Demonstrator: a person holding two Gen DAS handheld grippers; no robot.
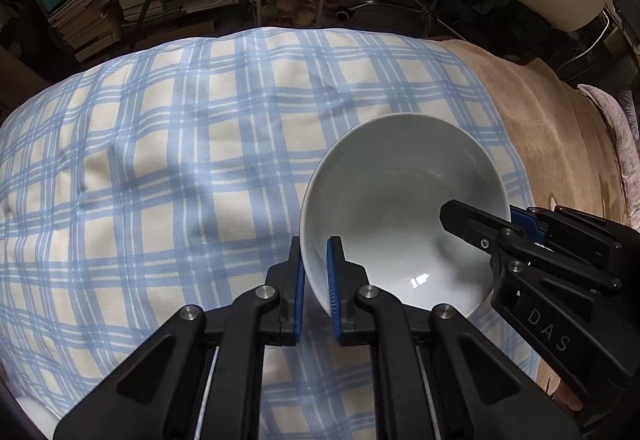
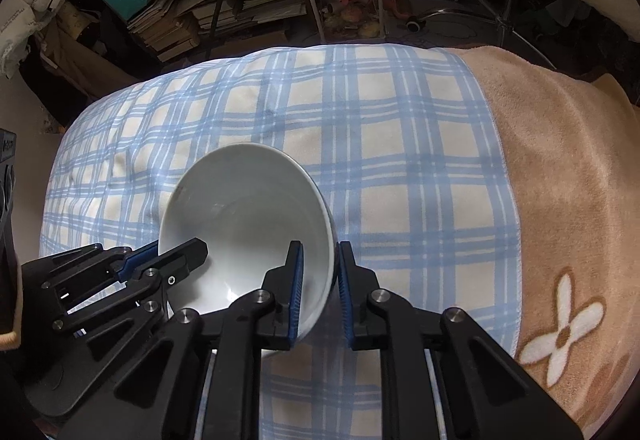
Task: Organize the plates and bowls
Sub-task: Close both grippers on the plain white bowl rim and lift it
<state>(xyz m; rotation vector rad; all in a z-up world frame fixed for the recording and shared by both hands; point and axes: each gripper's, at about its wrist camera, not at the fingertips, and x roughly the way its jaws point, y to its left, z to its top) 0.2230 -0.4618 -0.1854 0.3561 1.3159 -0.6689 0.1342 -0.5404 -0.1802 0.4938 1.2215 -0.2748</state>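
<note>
In the left wrist view, the left gripper (image 1: 316, 264) pinches the near left rim of the round white china bowl (image 1: 404, 208), with 1 blue pad inside and 1 outside. The bowl sits on the blue and cream checked cloth (image 1: 180, 160). The right gripper (image 1: 516, 224) bites the bowl's right rim.

In the right wrist view, the right gripper (image 2: 320, 268) squeezes the right rim of the bowl (image 2: 244, 216), 1 pad on each side. The left gripper (image 2: 168, 256) grips the left rim. A tan fuzzy blanket (image 2: 560, 168) with a white flower (image 2: 560, 332) lies beside the checked cloth (image 2: 380, 128).
</note>
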